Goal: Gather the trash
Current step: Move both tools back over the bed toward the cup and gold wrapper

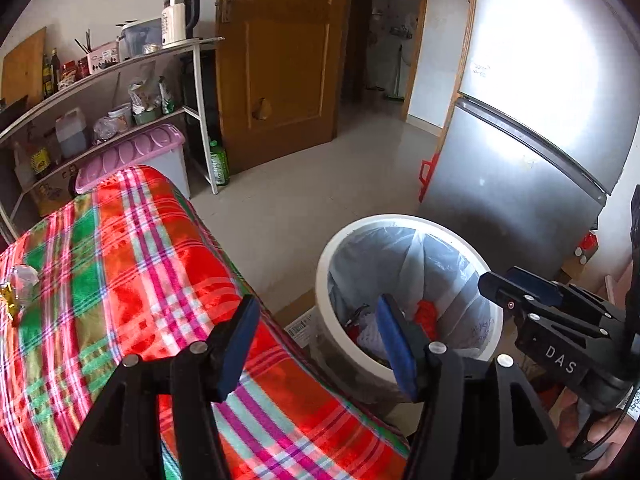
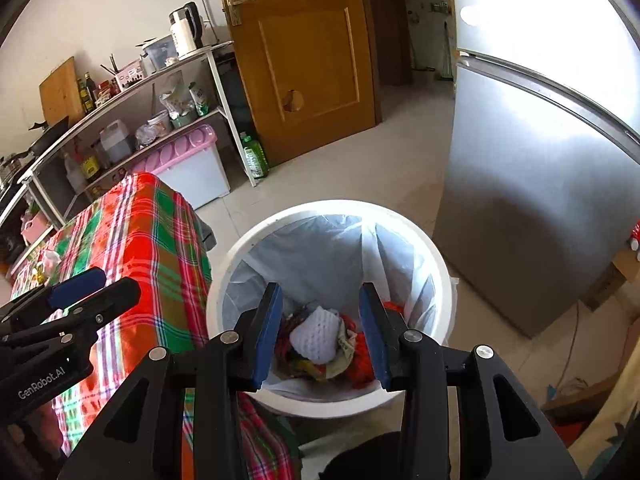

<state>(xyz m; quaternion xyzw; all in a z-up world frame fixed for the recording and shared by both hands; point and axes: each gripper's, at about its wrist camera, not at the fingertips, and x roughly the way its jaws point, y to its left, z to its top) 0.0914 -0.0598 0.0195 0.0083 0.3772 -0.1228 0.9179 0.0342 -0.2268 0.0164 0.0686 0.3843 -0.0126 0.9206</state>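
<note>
The right gripper (image 2: 320, 336) hangs spread and empty over the round white plastic bin with its pale liner (image 2: 332, 216), trash already heaped inside; the left gripper (image 1: 316, 344) is likewise released above the red-green plaid-covered worktop (image 1: 120, 280). Next, I judge, fetch the crumpled clear wrapper (image 1: 22, 282) (approach low, pinch its bulk). Legible: "DAS", "GenRobot.AI".

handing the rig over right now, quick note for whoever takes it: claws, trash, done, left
Left claw: open, empty, above the table edge.
Right claw: open, empty, over the white trash bin.
Bin stands on the floor beside the plaid-covered table and already holds a white foam net and red scraps.
Left: crumpled wrappers at the table's far end still need collecting.
</note>
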